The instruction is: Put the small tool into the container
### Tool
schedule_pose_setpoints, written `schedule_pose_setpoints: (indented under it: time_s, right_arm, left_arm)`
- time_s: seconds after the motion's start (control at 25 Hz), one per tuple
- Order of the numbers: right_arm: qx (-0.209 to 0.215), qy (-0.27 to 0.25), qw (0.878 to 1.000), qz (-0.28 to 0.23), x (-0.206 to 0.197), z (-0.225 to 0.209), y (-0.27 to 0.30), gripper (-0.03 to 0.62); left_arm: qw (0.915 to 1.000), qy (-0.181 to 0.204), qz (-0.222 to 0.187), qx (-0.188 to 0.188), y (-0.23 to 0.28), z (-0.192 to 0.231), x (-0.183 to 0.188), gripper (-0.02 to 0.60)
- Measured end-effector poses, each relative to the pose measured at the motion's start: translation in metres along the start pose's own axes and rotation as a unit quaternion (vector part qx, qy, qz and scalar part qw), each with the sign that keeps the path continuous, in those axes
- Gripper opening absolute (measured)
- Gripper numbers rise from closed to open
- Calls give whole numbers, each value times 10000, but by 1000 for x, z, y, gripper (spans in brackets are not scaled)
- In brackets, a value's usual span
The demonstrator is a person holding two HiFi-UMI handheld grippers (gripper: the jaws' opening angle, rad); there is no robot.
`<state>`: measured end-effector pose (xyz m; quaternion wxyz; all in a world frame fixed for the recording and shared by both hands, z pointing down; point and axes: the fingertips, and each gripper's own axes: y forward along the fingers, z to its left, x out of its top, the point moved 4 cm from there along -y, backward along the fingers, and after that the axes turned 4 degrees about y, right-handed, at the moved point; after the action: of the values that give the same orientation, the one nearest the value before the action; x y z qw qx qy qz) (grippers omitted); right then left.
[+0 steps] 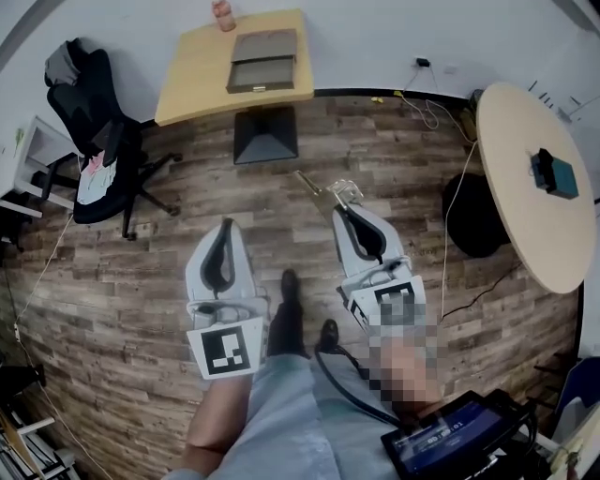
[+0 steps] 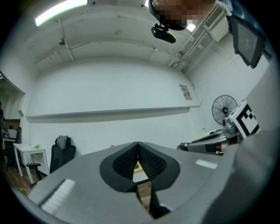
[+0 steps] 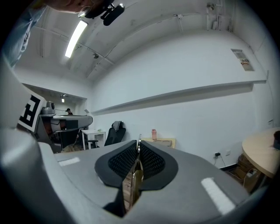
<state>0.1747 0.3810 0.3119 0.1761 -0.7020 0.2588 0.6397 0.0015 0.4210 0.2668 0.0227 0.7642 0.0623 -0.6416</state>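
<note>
My right gripper (image 1: 341, 210) is shut on a small thin metal tool (image 1: 321, 190), whose brassy blade sticks out past the jaws towards the far table. In the right gripper view the tool (image 3: 137, 162) stands on edge between the ribbed pads. A flat grey-brown container (image 1: 262, 59) lies open on the wooden table (image 1: 199, 80) at the far wall, well ahead of both grippers. My left gripper (image 1: 225, 228) is shut with nothing in it, and its tips (image 2: 138, 144) meet. Both grippers hover over the wood floor.
A pink bottle (image 1: 223, 14) stands at the table's back edge. A black office chair (image 1: 98, 141) is at the left, next to a white desk (image 1: 28, 155). At the right, a round table (image 1: 520, 202) carries a dark box (image 1: 553, 173). Cables (image 1: 441, 112) trail on the floor.
</note>
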Motion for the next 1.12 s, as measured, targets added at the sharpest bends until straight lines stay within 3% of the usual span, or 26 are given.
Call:
schedule_pose_setpoints:
  time_s: [0.24,0.6,0.88,1.12]
  right_arm:
    - [62,-140,9999,68,16,1,95,28]
    - [-133,-469,9983,-315,68,2,182,28]
    - [-332,-523,9971,-444,82,-7,200,28]
    - [-512,-426,9971,-367,73,-26,204,28]
  left_arm:
    - [9999,-151,-28,38,71,64,-14,9]
    - [9981,-186,-582,-74,150,133,11,9]
    - [9972,-107,-698,-241,176,143,10,9]
    - [9977,-136,-496,-439,195,131,-6,9]
